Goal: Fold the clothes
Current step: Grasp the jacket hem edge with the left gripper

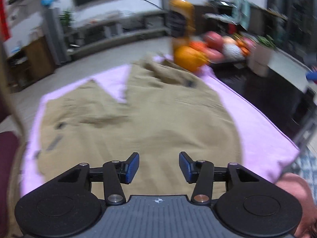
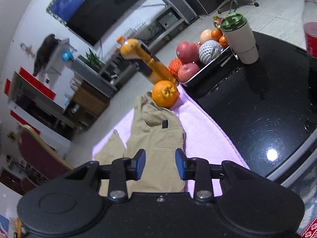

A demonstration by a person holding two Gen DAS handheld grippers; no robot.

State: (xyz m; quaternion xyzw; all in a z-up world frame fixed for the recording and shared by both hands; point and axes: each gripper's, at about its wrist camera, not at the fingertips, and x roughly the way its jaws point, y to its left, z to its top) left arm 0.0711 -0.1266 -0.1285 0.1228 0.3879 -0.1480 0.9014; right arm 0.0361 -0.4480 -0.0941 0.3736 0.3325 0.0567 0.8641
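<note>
A pair of tan shorts [image 1: 154,119] lies spread flat on a pink towel [image 1: 257,127], legs pointing away from me. My left gripper [image 1: 159,167] is open and empty, above the near waist edge of the shorts. The left wrist view is blurred. In the right wrist view the shorts [image 2: 156,138] lie on the towel [image 2: 200,136], and my right gripper [image 2: 160,164] is open and empty above their near part, not touching the cloth.
An orange [image 2: 165,93] and an orange juice bottle [image 2: 144,59] sit at the towel's far end. A tray of apples and other fruit [image 2: 198,55], a cup with a green lid [image 2: 239,37] and a red-capped bottle [image 2: 310,19] stand on the black table [image 2: 267,115].
</note>
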